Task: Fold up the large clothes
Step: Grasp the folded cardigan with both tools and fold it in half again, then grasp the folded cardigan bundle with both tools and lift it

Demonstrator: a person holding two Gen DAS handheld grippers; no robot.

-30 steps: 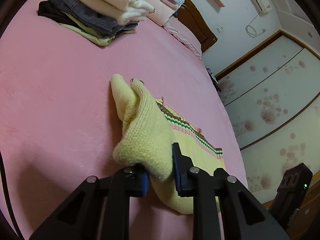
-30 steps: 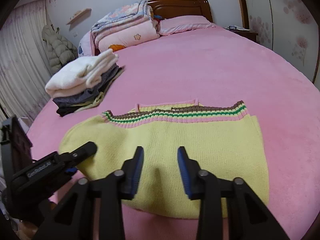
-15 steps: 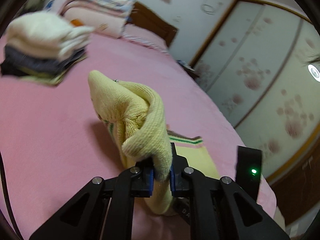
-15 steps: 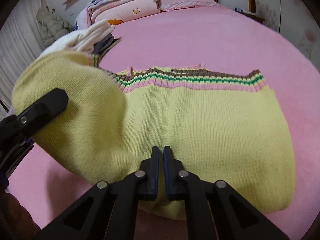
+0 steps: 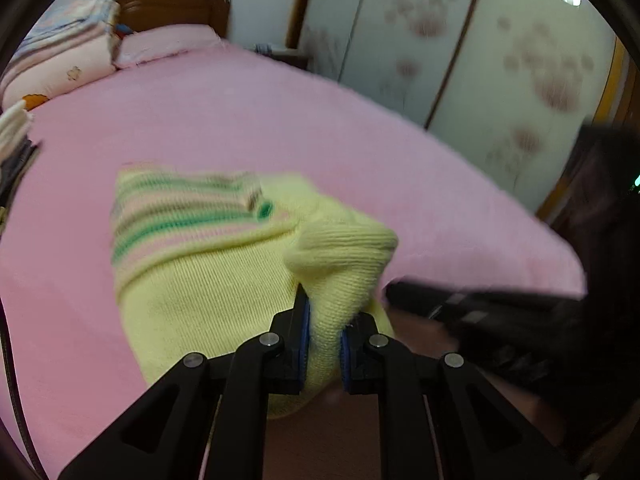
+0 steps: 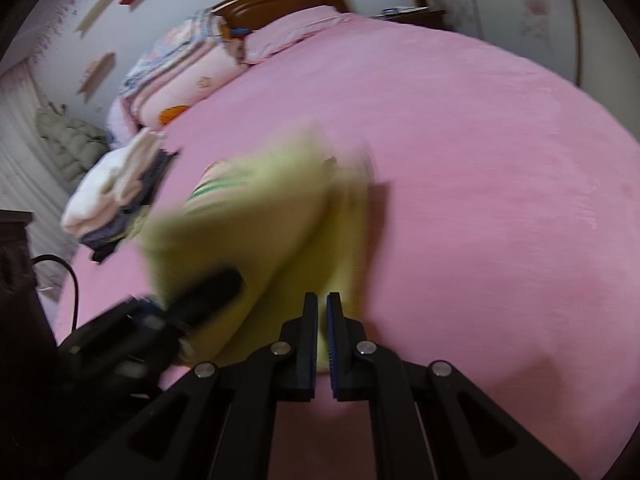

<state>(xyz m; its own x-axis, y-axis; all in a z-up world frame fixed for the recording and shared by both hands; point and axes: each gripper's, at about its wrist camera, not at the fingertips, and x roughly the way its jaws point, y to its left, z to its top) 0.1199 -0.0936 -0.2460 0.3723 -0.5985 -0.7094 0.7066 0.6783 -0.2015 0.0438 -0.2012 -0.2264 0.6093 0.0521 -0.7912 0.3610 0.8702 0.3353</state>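
While both point steeply down, left tool [image 5: 322,334] and right tool [image 6: 322,334] — side by side — clamp the yellow sweater [image 5: 208,280].

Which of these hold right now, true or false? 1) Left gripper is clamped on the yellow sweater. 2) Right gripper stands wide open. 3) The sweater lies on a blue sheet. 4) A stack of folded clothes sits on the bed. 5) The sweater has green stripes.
1) True: the left gripper pinches a bunch of the yellow sweater.
2) False: the right gripper is shut on the sweater's edge.
3) False: the bed cover is pink.
4) True: the stack of folded clothes sits near the bed's edge.
5) True.
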